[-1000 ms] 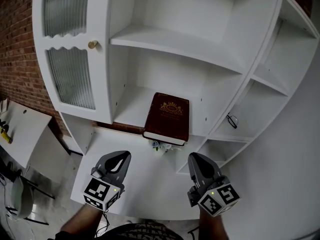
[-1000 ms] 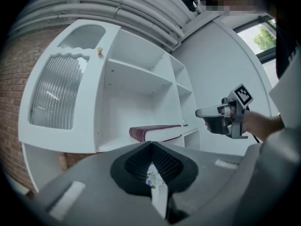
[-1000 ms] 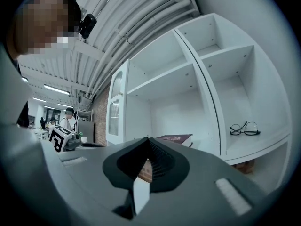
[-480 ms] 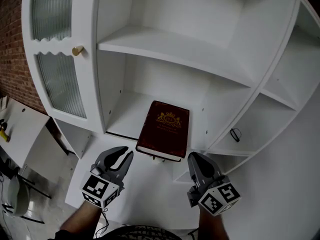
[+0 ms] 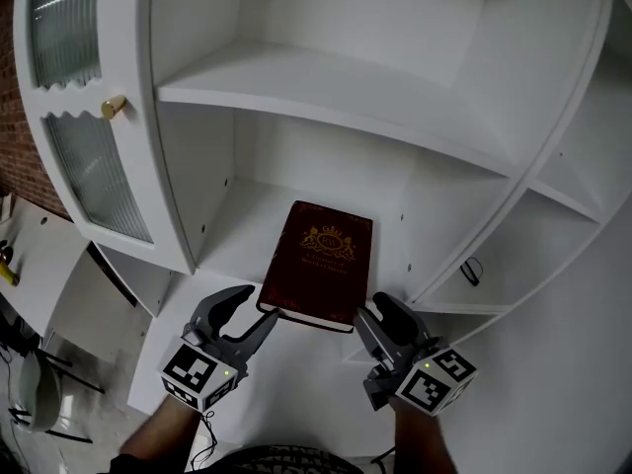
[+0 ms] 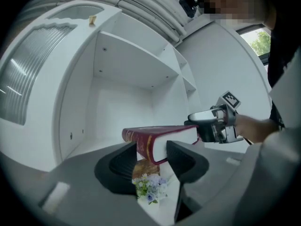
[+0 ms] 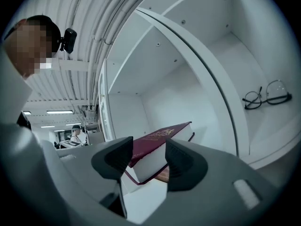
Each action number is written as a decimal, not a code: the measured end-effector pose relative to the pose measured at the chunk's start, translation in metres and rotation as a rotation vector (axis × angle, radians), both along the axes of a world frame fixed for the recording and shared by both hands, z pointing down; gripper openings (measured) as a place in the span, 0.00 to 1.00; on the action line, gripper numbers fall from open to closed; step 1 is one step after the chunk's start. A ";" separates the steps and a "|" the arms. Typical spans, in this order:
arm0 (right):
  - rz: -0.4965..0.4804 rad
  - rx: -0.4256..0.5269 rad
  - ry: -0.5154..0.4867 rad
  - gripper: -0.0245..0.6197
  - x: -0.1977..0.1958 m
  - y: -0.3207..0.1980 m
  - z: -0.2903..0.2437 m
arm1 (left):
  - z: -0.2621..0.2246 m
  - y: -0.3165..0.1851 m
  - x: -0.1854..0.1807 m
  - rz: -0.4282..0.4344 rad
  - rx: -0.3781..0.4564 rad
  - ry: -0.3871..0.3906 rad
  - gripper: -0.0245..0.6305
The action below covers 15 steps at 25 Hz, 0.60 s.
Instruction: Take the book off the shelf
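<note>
A dark red book (image 5: 321,265) with a gold crest lies flat on the middle shelf (image 5: 242,230), its near end sticking out past the shelf's front edge. My left gripper (image 5: 252,309) is open at the book's near left corner; in the left gripper view that corner of the book (image 6: 160,138) sits between the spread jaws of the left gripper (image 6: 153,159). My right gripper (image 5: 373,314) is open at the near right corner. In the right gripper view the book (image 7: 155,142) shows between the jaws of the right gripper (image 7: 149,157). Neither gripper clamps it.
A small bunch of flowers (image 6: 149,190) lies below the book's overhang. Eyeglasses (image 5: 472,270) rest in the right side compartment. A ribbed-glass cabinet door (image 5: 84,166) with a brass knob (image 5: 114,107) stands at the left. Another shelf (image 5: 326,87) runs above the book.
Both grippers have moved forward to the book's near corners. The left gripper's jaws have spread apart. The shelf now fills more of the head view.
</note>
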State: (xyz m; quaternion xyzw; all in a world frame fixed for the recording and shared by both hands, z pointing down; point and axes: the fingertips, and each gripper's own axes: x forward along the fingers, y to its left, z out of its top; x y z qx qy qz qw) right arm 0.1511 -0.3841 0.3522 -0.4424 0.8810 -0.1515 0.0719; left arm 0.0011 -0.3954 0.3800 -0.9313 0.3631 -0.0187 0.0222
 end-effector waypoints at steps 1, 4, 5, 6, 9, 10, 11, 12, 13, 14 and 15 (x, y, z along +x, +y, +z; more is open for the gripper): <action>-0.006 -0.009 -0.004 0.41 -0.001 -0.003 0.002 | 0.002 -0.001 0.002 0.010 -0.009 -0.001 0.34; -0.024 -0.029 -0.004 0.44 -0.004 -0.010 0.006 | 0.001 -0.007 0.002 0.010 -0.003 -0.009 0.37; -0.026 -0.033 -0.005 0.46 -0.004 -0.012 0.007 | 0.001 -0.008 0.002 0.009 -0.002 -0.014 0.37; -0.023 -0.036 -0.007 0.47 -0.004 -0.014 0.007 | 0.001 -0.009 0.002 0.011 -0.002 -0.022 0.37; -0.014 -0.045 -0.011 0.50 -0.002 -0.019 0.007 | 0.008 -0.011 0.008 0.035 -0.026 -0.061 0.42; -0.013 -0.051 -0.013 0.50 -0.003 -0.020 0.008 | 0.011 -0.012 0.010 0.045 -0.040 -0.063 0.43; -0.014 -0.058 -0.016 0.50 -0.003 -0.021 0.009 | 0.013 -0.013 0.011 0.051 -0.053 -0.056 0.43; -0.017 -0.065 -0.018 0.50 -0.004 -0.022 0.009 | 0.013 -0.015 0.011 0.052 -0.063 -0.046 0.43; -0.024 -0.073 -0.020 0.50 -0.006 -0.022 0.010 | 0.014 -0.017 0.011 0.050 -0.069 -0.039 0.43; -0.034 -0.081 -0.022 0.50 -0.008 -0.022 0.011 | 0.014 -0.018 0.010 0.048 -0.073 -0.037 0.43; -0.047 -0.092 -0.024 0.50 -0.010 -0.021 0.012 | 0.015 -0.019 0.011 0.050 -0.074 -0.041 0.43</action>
